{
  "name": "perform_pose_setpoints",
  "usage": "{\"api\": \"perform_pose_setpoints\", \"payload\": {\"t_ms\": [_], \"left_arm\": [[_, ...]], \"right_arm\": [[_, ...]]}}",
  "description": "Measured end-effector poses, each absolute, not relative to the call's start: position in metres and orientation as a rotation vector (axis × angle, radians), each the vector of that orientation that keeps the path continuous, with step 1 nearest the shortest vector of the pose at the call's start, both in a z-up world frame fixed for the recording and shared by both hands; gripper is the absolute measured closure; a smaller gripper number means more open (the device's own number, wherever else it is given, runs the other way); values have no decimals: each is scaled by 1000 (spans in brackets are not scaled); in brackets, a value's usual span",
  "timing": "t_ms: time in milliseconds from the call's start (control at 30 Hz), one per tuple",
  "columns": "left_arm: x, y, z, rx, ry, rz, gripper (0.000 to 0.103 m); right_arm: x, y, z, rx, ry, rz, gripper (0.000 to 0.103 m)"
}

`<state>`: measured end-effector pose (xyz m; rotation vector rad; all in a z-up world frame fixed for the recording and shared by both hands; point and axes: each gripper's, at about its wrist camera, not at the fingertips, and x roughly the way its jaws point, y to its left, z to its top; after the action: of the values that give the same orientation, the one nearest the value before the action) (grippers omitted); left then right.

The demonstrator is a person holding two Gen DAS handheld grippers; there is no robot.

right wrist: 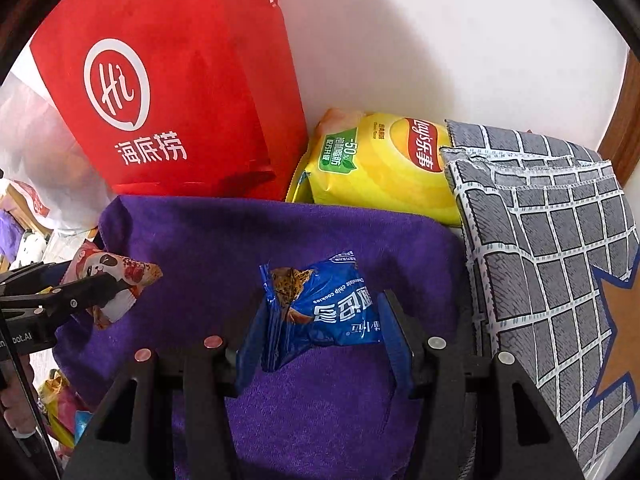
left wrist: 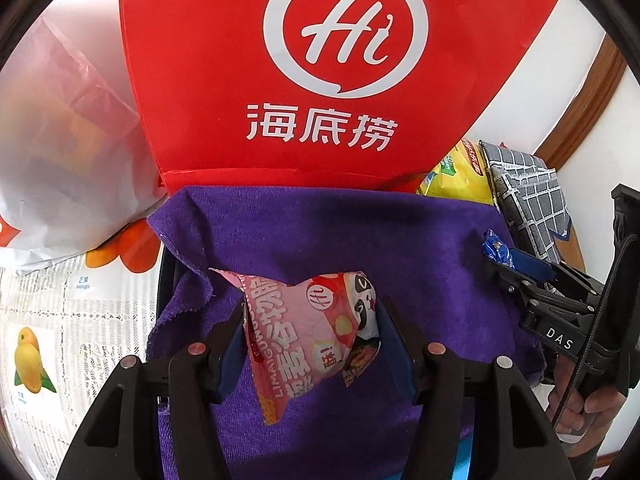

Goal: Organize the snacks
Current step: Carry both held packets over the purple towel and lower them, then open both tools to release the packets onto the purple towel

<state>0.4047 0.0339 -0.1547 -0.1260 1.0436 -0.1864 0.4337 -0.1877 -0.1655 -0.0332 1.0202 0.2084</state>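
My left gripper is shut on a pink snack packet with a panda print, held above a purple towel. The packet also shows at the left of the right wrist view, held in the left gripper. My right gripper is shut on a blue chocolate chip cookie packet over the same purple towel. In the left wrist view the right gripper is at the right with the blue packet in its tips.
A red paper bag with a white logo stands behind the towel, also in the right wrist view. A yellow chip bag lies beside it. A grey checked cloth is at right. A white plastic bag is at left.
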Motion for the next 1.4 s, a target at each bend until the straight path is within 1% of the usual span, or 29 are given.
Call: {"api": "perform_pose_setpoints", "payload": {"t_ms": [1200,1367,1400], "left_arm": [[408,32,-160,-133,1091,-169,43],[406,31,-158,-129,1098,-171,42],[406,30,-157,-129,1101,-171,38]], "right_arm": [[432,-183,-174,-94,1057,227,46],[430,-178,-172,-98,1055,240,42],[429,-178,-171,-101,1055,240,40]]}}
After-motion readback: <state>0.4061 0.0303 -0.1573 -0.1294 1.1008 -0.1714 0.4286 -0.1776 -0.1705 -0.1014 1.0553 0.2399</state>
